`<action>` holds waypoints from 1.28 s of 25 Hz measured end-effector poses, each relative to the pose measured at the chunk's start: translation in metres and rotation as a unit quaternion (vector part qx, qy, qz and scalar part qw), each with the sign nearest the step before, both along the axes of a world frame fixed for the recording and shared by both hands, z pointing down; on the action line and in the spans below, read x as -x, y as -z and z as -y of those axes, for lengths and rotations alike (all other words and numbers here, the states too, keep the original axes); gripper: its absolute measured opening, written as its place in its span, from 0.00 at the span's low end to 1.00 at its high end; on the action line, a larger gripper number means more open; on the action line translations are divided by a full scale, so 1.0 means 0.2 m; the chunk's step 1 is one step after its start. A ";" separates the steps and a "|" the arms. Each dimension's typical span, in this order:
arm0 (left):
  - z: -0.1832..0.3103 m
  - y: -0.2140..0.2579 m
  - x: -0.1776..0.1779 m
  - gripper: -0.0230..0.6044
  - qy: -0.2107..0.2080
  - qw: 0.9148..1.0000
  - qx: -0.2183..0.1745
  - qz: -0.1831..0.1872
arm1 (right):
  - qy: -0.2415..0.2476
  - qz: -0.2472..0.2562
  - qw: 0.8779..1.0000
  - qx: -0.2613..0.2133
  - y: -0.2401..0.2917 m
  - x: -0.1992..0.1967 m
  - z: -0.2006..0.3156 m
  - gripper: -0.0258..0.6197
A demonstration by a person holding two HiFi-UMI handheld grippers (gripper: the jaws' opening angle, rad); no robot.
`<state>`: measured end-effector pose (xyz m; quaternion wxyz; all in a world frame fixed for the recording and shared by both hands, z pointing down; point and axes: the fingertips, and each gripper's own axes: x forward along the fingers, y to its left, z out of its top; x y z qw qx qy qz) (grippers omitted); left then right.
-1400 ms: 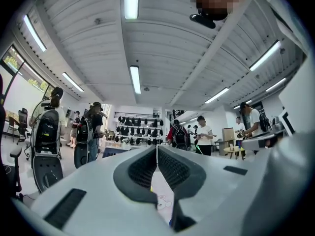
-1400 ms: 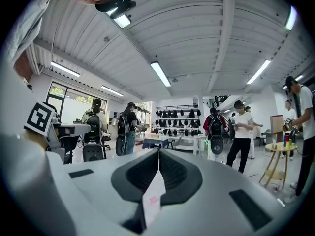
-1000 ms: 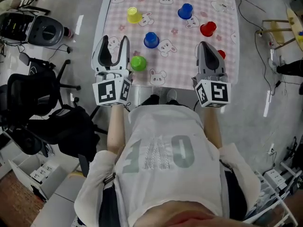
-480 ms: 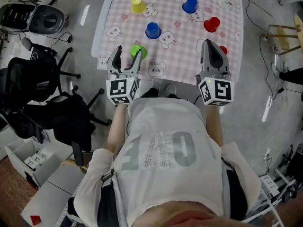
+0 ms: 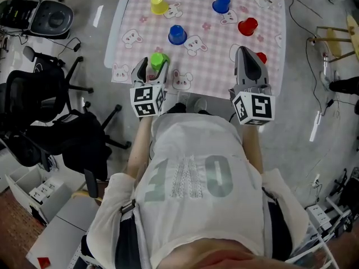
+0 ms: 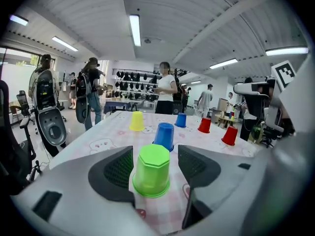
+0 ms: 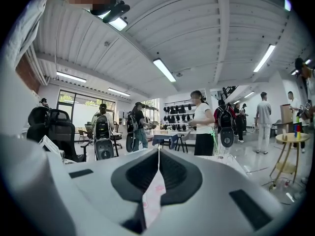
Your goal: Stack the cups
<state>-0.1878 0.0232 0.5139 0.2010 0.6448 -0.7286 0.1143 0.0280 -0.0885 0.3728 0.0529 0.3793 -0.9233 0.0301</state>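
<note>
Left gripper [image 5: 151, 67]: jaws just been opening, now wide apart, either side of the green cup [image 6: 152, 170], not pressing it.
Green cup: upside down, near edge of the table [image 5: 202, 66].
Right gripper [image 7: 157, 154]: jaws together, empty.
Other cups: blue [image 5: 177, 35], yellow [image 5: 159, 4], red [image 5: 247, 26], standing apart farther back.

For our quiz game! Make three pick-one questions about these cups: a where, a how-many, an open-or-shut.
1. Where is the green cup? A on the floor; B between the jaws of the left gripper; C stacked on another cup.
2. How many blue cups on the table? A four; B one; C two.
3. The right gripper is: A shut; B wide open; C gripping a cup.
B: its jaws, which have just been opening, flank the cup without pressing. C: two show from above. A: the tips meet, empty.
</note>
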 end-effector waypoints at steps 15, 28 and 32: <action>0.12 0.17 -0.08 0.39 -0.044 0.999 -0.015 0.023 | -0.002 -0.002 1.000 0.004 -0.01 -0.02 0.02 0.09; 0.64 0.28 -0.54 0.39 -0.153 0.987 -0.038 0.038 | -0.046 0.007 0.999 0.023 -0.06 -0.14 0.04 0.09; 0.71 0.18 -0.56 0.39 -0.150 0.988 -0.021 0.037 | -0.066 0.004 0.997 0.032 -0.09 -0.21 0.05 0.09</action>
